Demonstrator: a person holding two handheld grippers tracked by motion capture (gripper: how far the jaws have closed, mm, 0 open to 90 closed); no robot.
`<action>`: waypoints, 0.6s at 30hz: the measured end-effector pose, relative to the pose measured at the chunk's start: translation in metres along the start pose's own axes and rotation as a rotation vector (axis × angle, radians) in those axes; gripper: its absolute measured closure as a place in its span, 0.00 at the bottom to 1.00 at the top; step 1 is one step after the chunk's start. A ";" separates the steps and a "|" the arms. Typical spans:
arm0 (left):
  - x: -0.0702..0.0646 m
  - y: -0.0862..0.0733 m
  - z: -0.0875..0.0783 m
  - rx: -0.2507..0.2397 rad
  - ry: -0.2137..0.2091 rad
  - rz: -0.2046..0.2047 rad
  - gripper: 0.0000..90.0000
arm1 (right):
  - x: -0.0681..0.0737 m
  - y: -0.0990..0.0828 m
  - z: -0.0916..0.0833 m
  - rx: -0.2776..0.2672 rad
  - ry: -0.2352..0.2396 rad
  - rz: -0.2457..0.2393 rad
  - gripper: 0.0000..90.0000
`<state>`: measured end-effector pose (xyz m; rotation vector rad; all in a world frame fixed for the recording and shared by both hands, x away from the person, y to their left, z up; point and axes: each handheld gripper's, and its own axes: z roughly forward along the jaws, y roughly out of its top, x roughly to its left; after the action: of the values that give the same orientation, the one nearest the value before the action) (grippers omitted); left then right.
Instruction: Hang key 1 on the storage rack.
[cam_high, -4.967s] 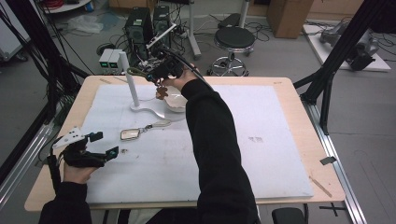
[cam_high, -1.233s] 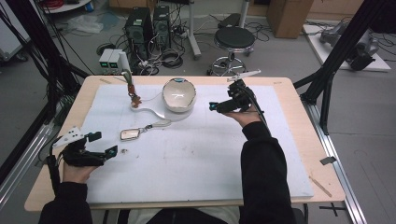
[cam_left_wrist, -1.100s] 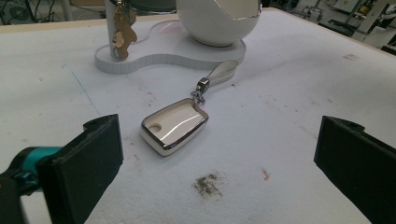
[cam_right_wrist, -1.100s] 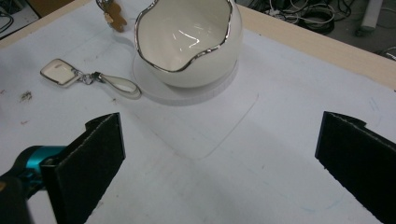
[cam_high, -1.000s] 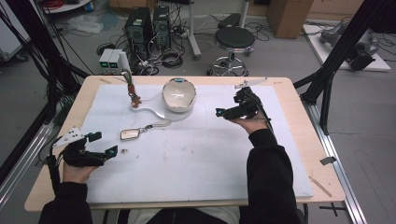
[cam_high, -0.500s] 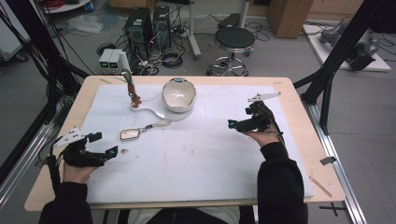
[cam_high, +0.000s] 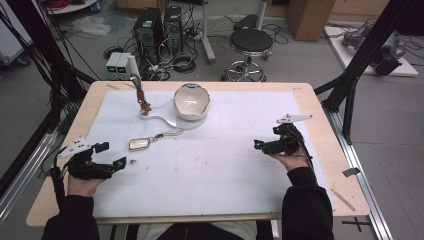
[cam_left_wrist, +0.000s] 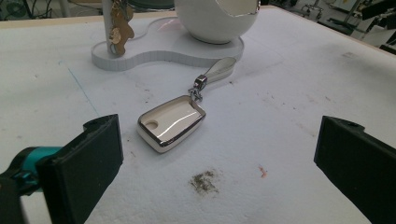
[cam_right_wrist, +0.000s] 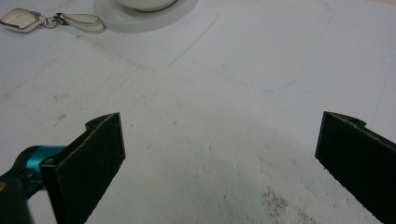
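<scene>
A shiny cream key fob (cam_high: 140, 144) (cam_left_wrist: 170, 123) lies flat on the white mat, its strap (cam_high: 170, 133) (cam_left_wrist: 219, 72) running toward a white stand base (cam_high: 160, 119) (cam_left_wrist: 159, 49). On the base sits a white egg-shaped bowl (cam_high: 191, 101) (cam_left_wrist: 217, 18), and a post (cam_high: 135, 75) carries a brown charm (cam_high: 145, 106) (cam_left_wrist: 119, 28). My left gripper (cam_high: 111, 154) (cam_left_wrist: 219, 156) rests open at the front left, the fob just beyond its jaws. At the right side my right gripper (cam_high: 265, 138) (cam_right_wrist: 219, 158) is open over bare mat, pointing left, with the fob (cam_right_wrist: 21, 19) far off.
The white mat (cam_high: 225, 165) covers most of the wooden table (cam_high: 320, 105). Small dirt smudges (cam_left_wrist: 204, 181) mark the mat near the left gripper. Black frame legs (cam_high: 360, 65) stand at the right edge, and a stool (cam_high: 251, 42) and computers are behind the table.
My right hand has left the stand at the back, swung right and drawn toward the front right of the mat. The left gripper, fob and bowl have stayed put.
</scene>
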<state>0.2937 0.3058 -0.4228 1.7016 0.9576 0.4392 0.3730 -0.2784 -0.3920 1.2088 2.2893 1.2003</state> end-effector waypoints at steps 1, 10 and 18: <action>0.000 0.000 0.000 0.002 -0.001 0.002 0.02 | -0.001 -0.004 -0.001 -0.004 0.000 0.007 0.01; 0.000 -0.001 -0.001 0.000 0.008 0.001 0.02 | -0.001 -0.027 -0.009 -0.010 -0.016 0.005 0.01; -0.002 0.003 0.008 0.035 0.009 0.006 0.02 | -0.002 -0.042 -0.019 -0.036 -0.033 0.015 0.01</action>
<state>0.2994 0.2992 -0.4221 1.7357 0.9718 0.4372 0.3402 -0.3027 -0.4138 1.2254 2.2296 1.2128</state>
